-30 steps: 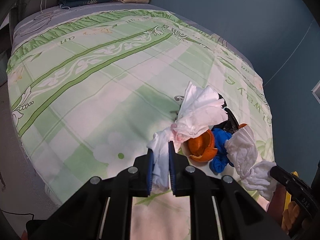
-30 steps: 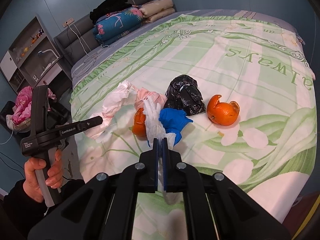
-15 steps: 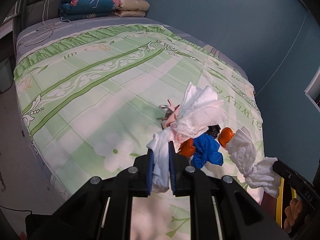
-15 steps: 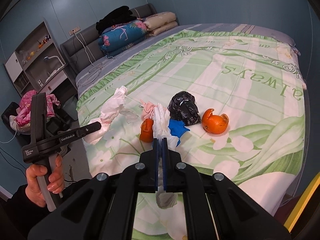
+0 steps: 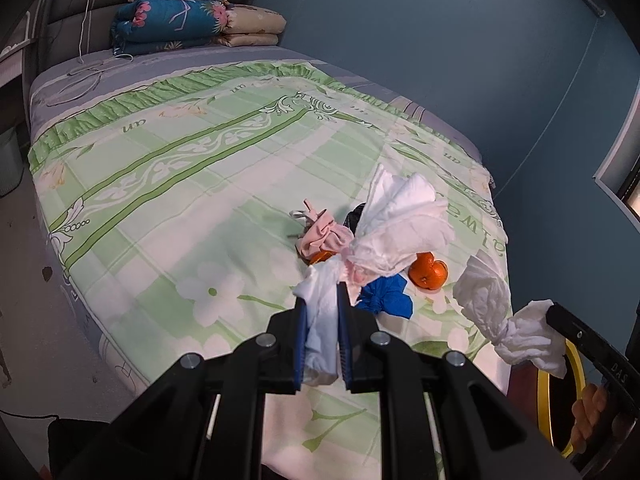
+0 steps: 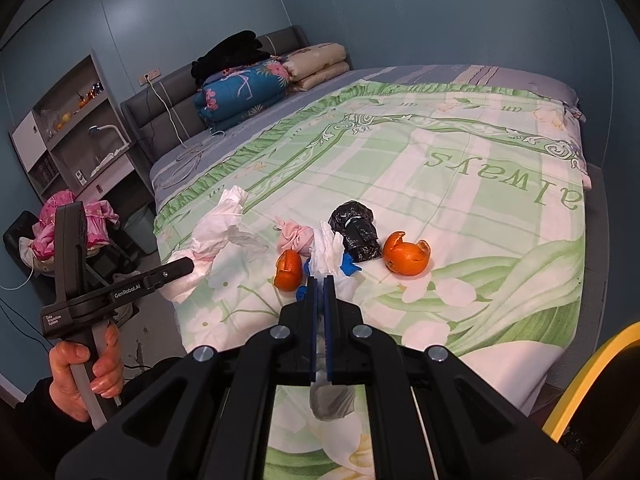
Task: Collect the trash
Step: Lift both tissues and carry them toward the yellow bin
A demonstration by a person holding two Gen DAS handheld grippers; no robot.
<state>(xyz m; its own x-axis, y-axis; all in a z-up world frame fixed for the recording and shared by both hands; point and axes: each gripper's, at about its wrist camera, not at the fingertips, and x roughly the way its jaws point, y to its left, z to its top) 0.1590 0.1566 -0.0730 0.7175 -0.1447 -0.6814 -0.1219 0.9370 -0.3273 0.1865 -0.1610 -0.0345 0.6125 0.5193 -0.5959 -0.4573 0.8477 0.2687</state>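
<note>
Left gripper (image 5: 322, 308): jaws pinching a crumpled white tissue wad (image 5: 400, 236), lifted clear of the bed (image 5: 180, 184)
Right gripper (image 6: 320, 292): jaws pressed nearly together on a thinner twist of white tissue (image 6: 328, 248), also raised off the quilt
Remaining trash: two orange peels (image 6: 406, 258), a knotted black bag (image 6: 356, 232), a blue scrap (image 5: 384, 298) and a pink scrap (image 6: 294, 238), clustered near the foot of the bed
Bin: yellow rim (image 6: 592, 376) low at the right edge, off the mattress
Risk, left load: likely to shed a loose flap or tear on a quick swing, since only a narrow neck of the bulky wad sits between the pads
Risk, right load: liable to slip free, being soft and held by a thin strip
Risk, snagging: trailing tissue apt to brush the pile and drag light scraps off the edge
Textures: tissue soft, creased, easily torn; peels curled, cupped, waxy; bag glossy, wrinkled, tied; quilt smooth printed cotton, green and white
</note>
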